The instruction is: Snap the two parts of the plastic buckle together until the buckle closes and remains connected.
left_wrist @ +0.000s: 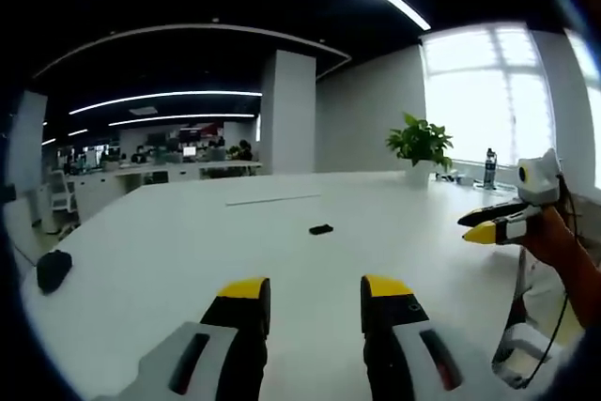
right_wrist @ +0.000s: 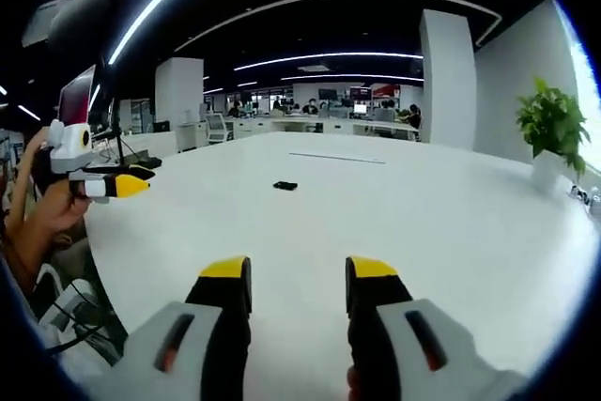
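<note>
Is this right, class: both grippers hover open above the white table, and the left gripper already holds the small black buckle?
Not quite. The left gripper holds nothing; the small black buckle lies on the white table, well ahead of its open jaws, as the left gripper view shows. The right gripper is open too.

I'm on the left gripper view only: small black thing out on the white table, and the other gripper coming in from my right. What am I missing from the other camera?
Observer: In the right gripper view the right gripper is open, with nothing between its jaws.
Operator: Does the buckle look closer from there?
Observer: No. The buckle lies well ahead of those jaws, alone on the table.
Operator: Anything beside my hand?
Observer: Yes, a dark monitor stands behind the left gripper, past the table's edge.
</note>
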Motion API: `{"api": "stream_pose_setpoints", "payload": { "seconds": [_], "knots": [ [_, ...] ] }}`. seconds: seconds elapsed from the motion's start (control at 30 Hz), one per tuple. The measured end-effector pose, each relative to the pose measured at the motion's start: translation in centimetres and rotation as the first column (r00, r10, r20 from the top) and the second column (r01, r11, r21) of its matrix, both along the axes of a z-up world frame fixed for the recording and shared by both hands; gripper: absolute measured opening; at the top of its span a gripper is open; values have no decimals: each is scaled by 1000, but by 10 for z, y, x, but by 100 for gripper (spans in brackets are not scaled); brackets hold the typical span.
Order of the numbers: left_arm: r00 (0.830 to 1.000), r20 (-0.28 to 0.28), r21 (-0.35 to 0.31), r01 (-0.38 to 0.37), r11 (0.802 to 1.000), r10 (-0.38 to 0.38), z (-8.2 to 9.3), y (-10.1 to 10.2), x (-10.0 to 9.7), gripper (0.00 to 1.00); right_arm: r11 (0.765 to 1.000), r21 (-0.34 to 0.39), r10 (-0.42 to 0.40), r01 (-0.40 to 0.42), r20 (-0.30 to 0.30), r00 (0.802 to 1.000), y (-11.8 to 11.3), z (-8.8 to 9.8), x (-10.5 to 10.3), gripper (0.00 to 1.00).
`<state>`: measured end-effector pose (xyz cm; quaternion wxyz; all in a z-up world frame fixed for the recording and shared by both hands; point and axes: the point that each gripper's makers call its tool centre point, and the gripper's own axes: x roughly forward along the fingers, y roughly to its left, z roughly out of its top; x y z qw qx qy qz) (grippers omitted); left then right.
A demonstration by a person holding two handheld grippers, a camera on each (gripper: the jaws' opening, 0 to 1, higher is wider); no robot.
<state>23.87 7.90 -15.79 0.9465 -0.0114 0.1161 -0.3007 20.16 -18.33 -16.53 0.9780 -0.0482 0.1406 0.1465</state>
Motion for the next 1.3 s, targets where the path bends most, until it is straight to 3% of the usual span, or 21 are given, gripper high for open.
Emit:
{"api": "stream_pose_setpoints", "payload": {
  "seconds": [0.67,0.8,1.3],
  "knots": [
    [998,3,6,-59,998,59,2,26,-20,38,1000,-9,-18,18,1,1000,-3,2,-28,40],
    [998,-3,4,-64,998,64,0,28,-19,38,999,24,-23,23,-5,1000,-3,-1,-28,40],
    [996,7,16,-85,996,85,0,27,-16,38,999,23,-32,33,-13,999,-7,-5,-25,40]
  ]
}}
